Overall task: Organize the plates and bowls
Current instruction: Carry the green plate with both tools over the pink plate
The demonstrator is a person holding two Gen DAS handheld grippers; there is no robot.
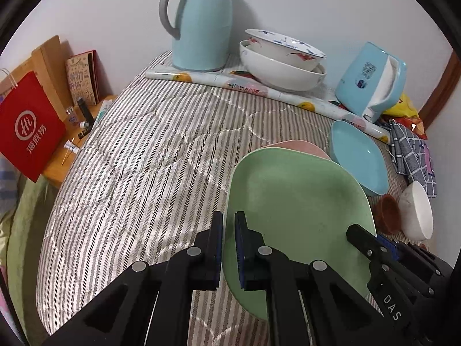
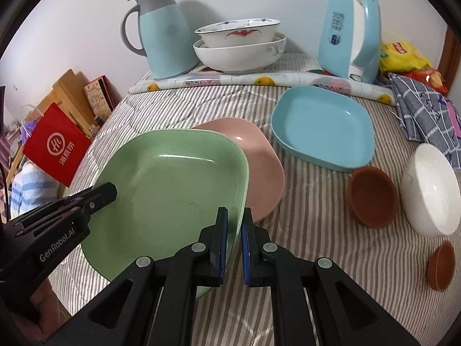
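A green square plate (image 1: 296, 201) (image 2: 173, 190) hangs tilted over the striped quilt, held at two opposite rims. My left gripper (image 1: 229, 222) (image 2: 113, 191) is shut on its left rim. My right gripper (image 2: 234, 216) (image 1: 353, 232) is shut on its right rim. A pink plate (image 2: 259, 161) (image 1: 299, 147) lies on the quilt just beyond, its near part covered by the green one. A blue plate (image 2: 319, 127) (image 1: 360, 158) lies to the right of it. A white bowl (image 2: 432, 190) and two small brown bowls (image 2: 371, 199) (image 2: 440, 265) sit at the right.
Two stacked white bowls (image 2: 239, 49) stand at the back on a rolled patterned sheet (image 2: 259, 82), between a pale blue jug (image 2: 164, 37) and a blue kettle (image 2: 348, 37). A checked cloth (image 2: 426, 109) lies far right. A red paper bag (image 1: 28, 127) stands beside the bed's left edge.
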